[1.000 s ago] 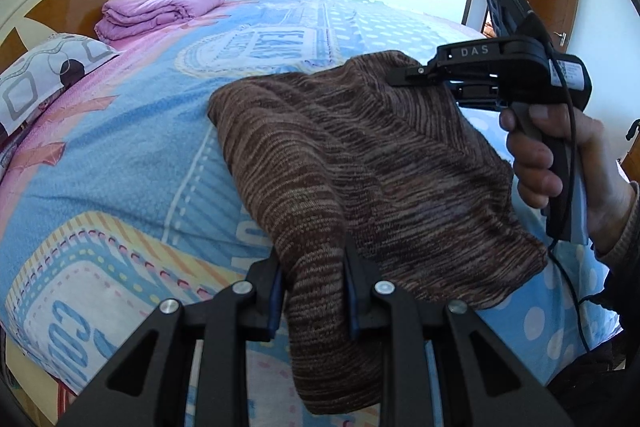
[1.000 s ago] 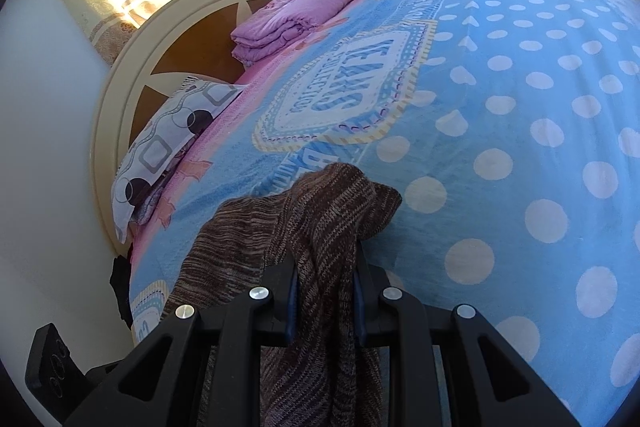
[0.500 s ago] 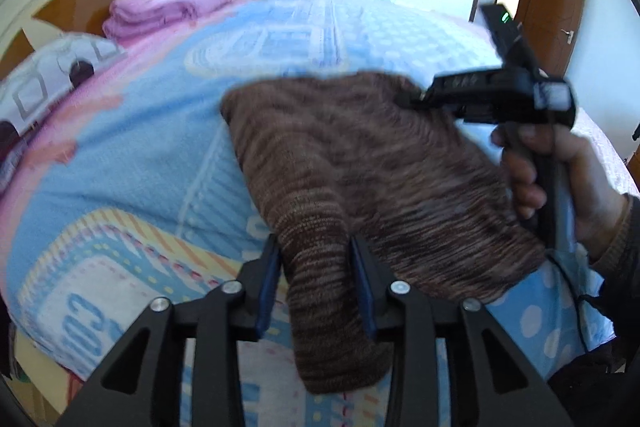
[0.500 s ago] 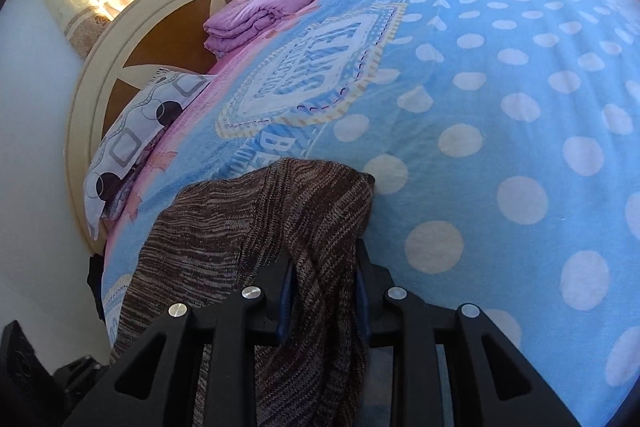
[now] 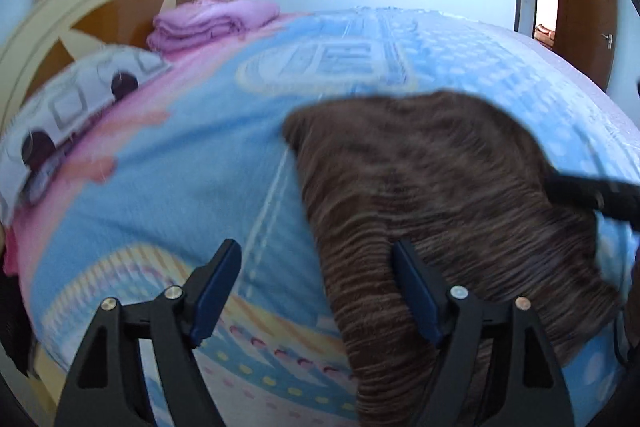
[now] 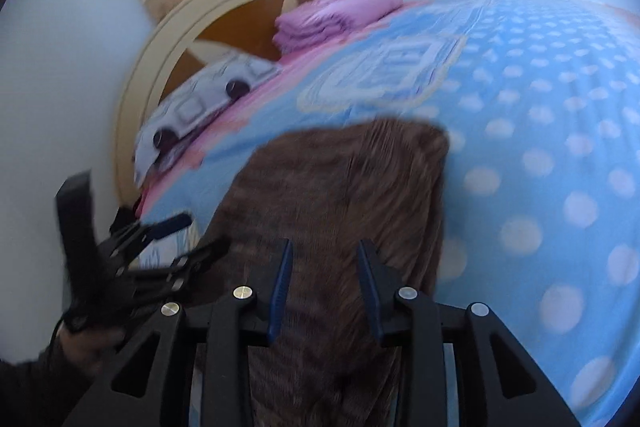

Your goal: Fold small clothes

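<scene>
A brown striped knit garment (image 5: pixel 432 195) lies folded on the blue patterned bed; it also shows in the right wrist view (image 6: pixel 344 195). My left gripper (image 5: pixel 316 291) is open, its jaws wide apart over the garment's near left edge, holding nothing. My right gripper (image 6: pixel 324 283) is open above the garment's near end, its jaws apart with cloth lying below them. The left gripper also appears at the left of the right wrist view (image 6: pixel 176 243). Part of the right gripper shows at the right edge of the left wrist view (image 5: pixel 592 191). Both views are blurred by motion.
A folded pink blanket (image 5: pixel 212 23) and a patterned pillow (image 5: pixel 76 107) lie near the cream headboard (image 5: pixel 80 11). A brown door (image 5: pixel 584 7) stands at the far right. The blue bedspread (image 6: pixel 552 131) stretches to the right.
Both grippers have opened and let go of the brown garment, which now lies on the bed. Both have pulled back and up from it.
</scene>
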The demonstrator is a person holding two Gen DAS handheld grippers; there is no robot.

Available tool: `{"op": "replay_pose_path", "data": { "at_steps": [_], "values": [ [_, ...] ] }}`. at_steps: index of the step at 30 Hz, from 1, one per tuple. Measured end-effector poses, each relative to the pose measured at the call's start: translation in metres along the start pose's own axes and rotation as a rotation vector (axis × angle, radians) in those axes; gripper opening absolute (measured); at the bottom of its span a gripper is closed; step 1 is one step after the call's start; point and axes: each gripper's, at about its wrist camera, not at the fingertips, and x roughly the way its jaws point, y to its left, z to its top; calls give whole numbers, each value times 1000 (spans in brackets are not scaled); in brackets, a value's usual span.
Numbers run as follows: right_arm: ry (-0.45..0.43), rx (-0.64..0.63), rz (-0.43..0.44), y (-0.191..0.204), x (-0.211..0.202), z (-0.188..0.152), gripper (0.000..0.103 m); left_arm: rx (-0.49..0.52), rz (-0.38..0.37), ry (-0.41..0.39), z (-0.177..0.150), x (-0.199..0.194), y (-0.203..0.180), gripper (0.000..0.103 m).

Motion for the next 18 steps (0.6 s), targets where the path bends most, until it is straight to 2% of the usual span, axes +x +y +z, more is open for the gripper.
{"op": "replay_pose_path", "data": {
  "at_steps": [1,2,3,5,6,8,10,12,14,16,18],
  "values": [
    [20,-7,-56,-3,5,-11,33,-31,-4,-25,-6,-2,3,91],
    [0,-15,-59,-4,3,-17,33,-68,-3,-34,-13,-5,5,94],
    [-28,-16,-50,-6,-1,-21,33,-91,-12,-38,-17,-6,5,95],
    [-26,-22,-85,-3,-4,-22,33,-125,-33,-45,-26,-9,0,95],
    [-18,-41,-107,0,-3,-21,33,-121,-35,-48,-29,-10,-7,95],
    [-11,-117,-209,11,-3,-22,33,-54,23,-75,-27,-17,-20,95],
    [-13,-108,-266,13,-12,-23,34,3,49,-61,-20,-20,-21,94],
    [-22,-94,-305,15,-27,-24,34,-8,37,-27,-17,-31,-14,94],
    [-64,-124,-347,29,-47,-27,36,-37,-1,-50,-15,-53,-5,95],
    [-114,-186,-402,49,-66,-30,48,-35,9,-99,-10,-75,-2,101],
    [-156,-226,-413,64,-79,-33,57,-33,17,-157,-3,-97,1,101]
  ]
}}
